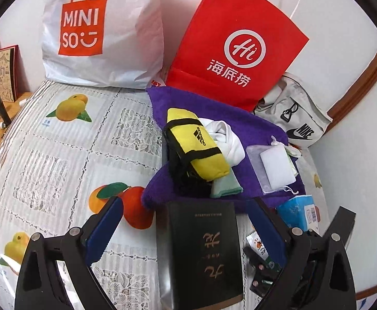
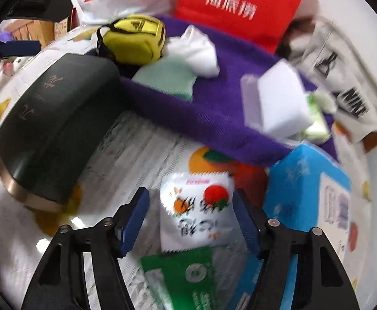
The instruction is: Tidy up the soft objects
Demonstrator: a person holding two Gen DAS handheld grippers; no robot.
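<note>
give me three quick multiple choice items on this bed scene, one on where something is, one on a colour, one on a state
1. Where does the yellow pouch lie?
A. on the purple towel
B. inside the red paper bag
C. on the dark box

2. What colour is the tissue pack beside the towel?
A. pink
B. blue
C. black

3. How is the right tool set?
A. shut on the white sachet
B. open, with the sachet between its fingers
C. shut on nothing

Answers:
1 A, it rests on the purple cloth with a white garment beside it.
2 B, its wrapper is light blue.
3 B, gaps show on both sides of the sachet.
</note>
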